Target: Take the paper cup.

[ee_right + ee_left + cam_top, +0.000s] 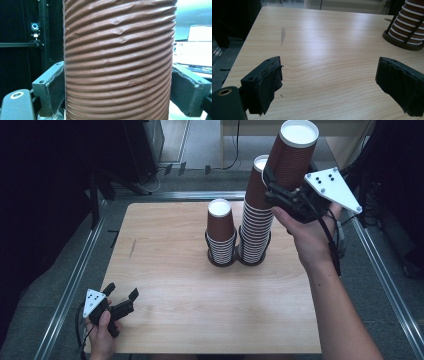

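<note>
My right gripper is shut on a brown ribbed paper cup, held upside down in the air above and right of the tall cup stack. Up close, the cup's ribbed wall sits squeezed between both black jaws. A shorter stack of brown cups stands in a black wire holder to the left of the tall one. My left gripper rests low at the table's front left corner, open, with bare wood between its jaws.
The light wooden table has metal rails along its left and right sides. The base of a cup holder shows at the far right of the left gripper view. Dark equipment and cables stand behind the table.
</note>
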`<state>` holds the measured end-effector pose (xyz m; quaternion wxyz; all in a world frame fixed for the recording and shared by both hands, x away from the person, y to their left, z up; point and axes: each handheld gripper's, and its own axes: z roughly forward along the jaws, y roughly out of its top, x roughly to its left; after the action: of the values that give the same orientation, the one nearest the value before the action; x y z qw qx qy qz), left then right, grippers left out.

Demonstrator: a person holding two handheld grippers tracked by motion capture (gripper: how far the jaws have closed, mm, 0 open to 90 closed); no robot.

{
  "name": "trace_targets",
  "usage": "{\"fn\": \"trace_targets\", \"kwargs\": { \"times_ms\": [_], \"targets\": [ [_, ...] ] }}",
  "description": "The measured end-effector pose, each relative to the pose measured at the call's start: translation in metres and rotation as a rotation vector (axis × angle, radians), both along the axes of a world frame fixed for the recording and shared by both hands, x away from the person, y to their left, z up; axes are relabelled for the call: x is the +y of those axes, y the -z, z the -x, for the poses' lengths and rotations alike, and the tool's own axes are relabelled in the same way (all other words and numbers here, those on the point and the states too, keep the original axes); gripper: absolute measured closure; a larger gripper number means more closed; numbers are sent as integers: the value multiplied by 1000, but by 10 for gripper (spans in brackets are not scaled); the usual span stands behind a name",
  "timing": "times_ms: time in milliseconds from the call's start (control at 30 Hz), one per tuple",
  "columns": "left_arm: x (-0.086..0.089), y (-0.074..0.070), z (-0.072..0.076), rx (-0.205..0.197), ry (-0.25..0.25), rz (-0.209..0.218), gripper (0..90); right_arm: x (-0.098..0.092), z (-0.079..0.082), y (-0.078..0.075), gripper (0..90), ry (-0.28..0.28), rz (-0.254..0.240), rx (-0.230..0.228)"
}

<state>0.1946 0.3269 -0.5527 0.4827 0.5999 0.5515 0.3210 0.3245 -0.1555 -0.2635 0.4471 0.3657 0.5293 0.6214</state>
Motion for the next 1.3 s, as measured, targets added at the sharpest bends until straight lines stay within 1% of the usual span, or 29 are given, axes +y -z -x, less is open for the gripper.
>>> {"fn": "trace_targets", "kwargs": {
  "times_ms": [300,467,567,667,767,800,833,867,900,967,1067,1100,1133,1233,1267,1300],
  "targets": [
    [-1,0,0,-1,-2,-5,70,-9,19,8,115,-8,17,-10],
    [-1,0,0,-1,-1,-8,70,-12,24,10,115,-11,14,-11],
    [-1,0,0,-1,-1,-10,70,-14,29,14,115,-13,13,-6],
    [-1,0,0,-1,-1,-10,70,-15,31,17,115,-13,18,-8],
    [-1,0,0,-2,-1,-8,70,-17,34,25,115,-15,15,3],
    [-1,0,0,-2,-1,-8,70,-17,34,25,115,-15,15,3],
    [-1,0,0,-2,-1,-7,70,-17,35,29,115,-14,19,9],
    [-1,0,0,-2,-1,-7,70,-17,35,29,115,-14,19,9],
    [-1,0,0,-2,-1,-8,70,-18,36,33,115,-14,18,15],
    [-1,0,0,-2,0,-8,70,-19,36,36,115,-14,19,18],
    [-1,0,0,-2,-1,-7,70,-20,37,42,115,-14,14,29],
    [-1,0,0,-2,0,-8,70,-21,39,47,115,-16,8,38],
    [-1,0,0,-2,1,-7,70,-21,39,47,115,-16,8,38],
    [-1,0,1,-1,1,-11,70,-22,41,54,115,-16,12,45],
    [-2,0,1,-1,2,-11,70,-23,42,59,115,-15,15,52],
    [-2,0,1,-1,2,-13,70,-23,42,59,115,-15,15,52]
  ]
}}
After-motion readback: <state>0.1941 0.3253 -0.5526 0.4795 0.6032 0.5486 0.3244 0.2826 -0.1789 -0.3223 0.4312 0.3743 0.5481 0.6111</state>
